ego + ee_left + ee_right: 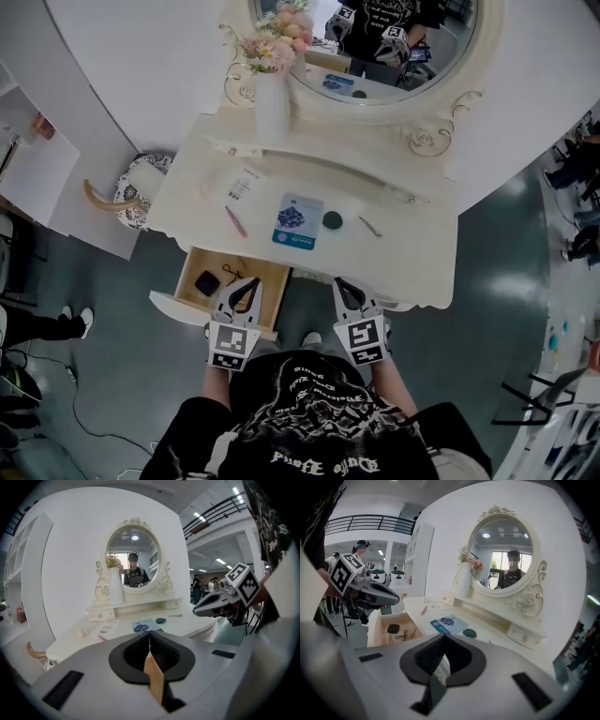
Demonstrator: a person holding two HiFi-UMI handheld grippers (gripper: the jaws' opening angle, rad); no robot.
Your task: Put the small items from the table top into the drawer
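Observation:
On the white dressing table [403, 253] lie a blue card [298, 222], a dark green oval piece [332, 220], a pink pen [235, 221], a white leaflet [242, 186] and a thin metal pin [370, 227]. The wooden drawer [270, 281] below the table's left front is pulled out; in it are a black pad [207, 282] and small dark scissors [232, 273]. My left gripper [247, 284] hovers over the drawer's right part, shut and empty. The right gripper [343, 284] hangs in front of the table edge, shut with nothing in it.
A white vase of flowers [273, 103] stands at the back left under the oval mirror [375, 47]. A patterned stool [136, 192] sits left of the table. The raised back shelf [319, 155] has small drawers. Grey floor surrounds the table.

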